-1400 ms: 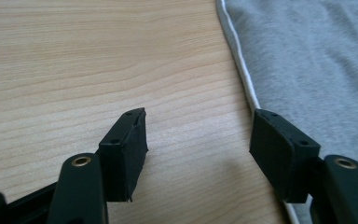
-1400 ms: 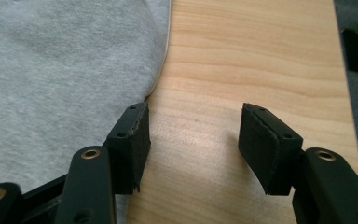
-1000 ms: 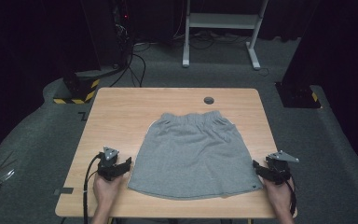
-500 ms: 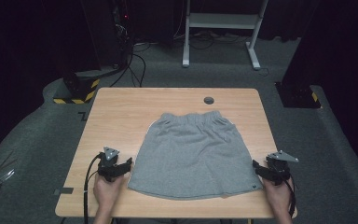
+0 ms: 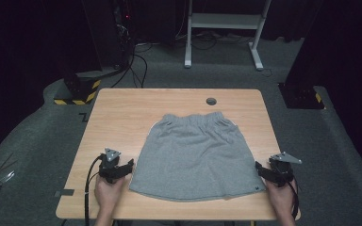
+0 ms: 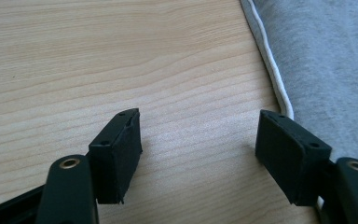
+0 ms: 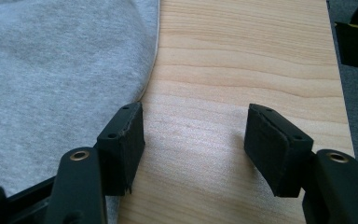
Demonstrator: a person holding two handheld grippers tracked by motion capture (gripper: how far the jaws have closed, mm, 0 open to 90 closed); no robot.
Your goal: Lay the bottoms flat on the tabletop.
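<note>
Where the table (image 5: 122,108) lies, one grey skirt (image 5: 195,155), two open tools.

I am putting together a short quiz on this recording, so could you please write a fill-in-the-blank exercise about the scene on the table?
1. The garment spread flat on the wooden table is a skirt of ____ colour.
2. The elastic waistband of the skirt lies at the ____ edge, away from the person.
3. The jaws of the left gripper stand ____, with bare wood between them.
4. The right gripper sits just off the skirt's ____ side.

Missing words: grey; far; open; right
</note>
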